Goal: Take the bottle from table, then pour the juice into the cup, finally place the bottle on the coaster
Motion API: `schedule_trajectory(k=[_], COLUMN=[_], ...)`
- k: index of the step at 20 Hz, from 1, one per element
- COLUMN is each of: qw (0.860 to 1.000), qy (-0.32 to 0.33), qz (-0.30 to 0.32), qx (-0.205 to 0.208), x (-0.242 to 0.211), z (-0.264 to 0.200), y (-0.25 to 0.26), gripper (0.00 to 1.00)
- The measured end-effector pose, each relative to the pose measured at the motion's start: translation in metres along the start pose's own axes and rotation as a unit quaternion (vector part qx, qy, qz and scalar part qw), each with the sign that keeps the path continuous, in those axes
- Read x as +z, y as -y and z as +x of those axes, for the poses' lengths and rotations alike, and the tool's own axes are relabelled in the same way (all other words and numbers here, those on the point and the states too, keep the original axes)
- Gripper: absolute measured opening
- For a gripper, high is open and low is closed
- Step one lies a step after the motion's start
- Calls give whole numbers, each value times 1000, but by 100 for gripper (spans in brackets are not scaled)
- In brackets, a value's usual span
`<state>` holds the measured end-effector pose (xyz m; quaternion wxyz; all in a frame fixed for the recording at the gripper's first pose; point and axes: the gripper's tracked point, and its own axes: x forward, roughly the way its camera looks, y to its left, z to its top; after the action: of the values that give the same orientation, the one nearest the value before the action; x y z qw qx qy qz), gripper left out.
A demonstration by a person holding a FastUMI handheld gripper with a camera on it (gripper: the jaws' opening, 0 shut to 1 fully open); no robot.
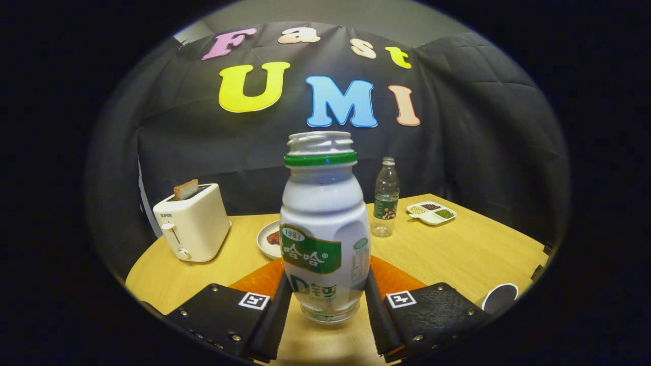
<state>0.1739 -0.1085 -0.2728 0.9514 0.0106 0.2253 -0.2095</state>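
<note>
A white juice bottle (325,223) with a green neck ring and no cap stands upright between my fingers. My gripper (327,287) is shut on its lower body, one finger pressing on each side. Right behind the bottle lies the orange coaster (254,279), showing on both sides of it. The bottle's base is at the coaster's near edge; I cannot tell whether it rests on the wooden table (468,254) or hangs just above it. Beyond the right finger, at the table's near right edge, is the cup (500,297), white-rimmed and dark inside.
A white toaster (192,223) with a slice of bread stands at the back left. A small plate (268,239) with brown food lies behind the coaster. A clear water bottle (386,198) and a divided snack dish (431,212) are at the back right.
</note>
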Motion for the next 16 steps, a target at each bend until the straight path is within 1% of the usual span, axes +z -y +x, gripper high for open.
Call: schedule_trajectory(k=[6,8,11,16], qw=[1000,1000,1000,1000], qy=[9,9,6,5], qz=[12,13,4,-21], qx=[-4,0,9,8], x=[1,-3,-11,-24], z=[35,46,59,74], y=[5,1,-5,-11], gripper=[69,69,69,69])
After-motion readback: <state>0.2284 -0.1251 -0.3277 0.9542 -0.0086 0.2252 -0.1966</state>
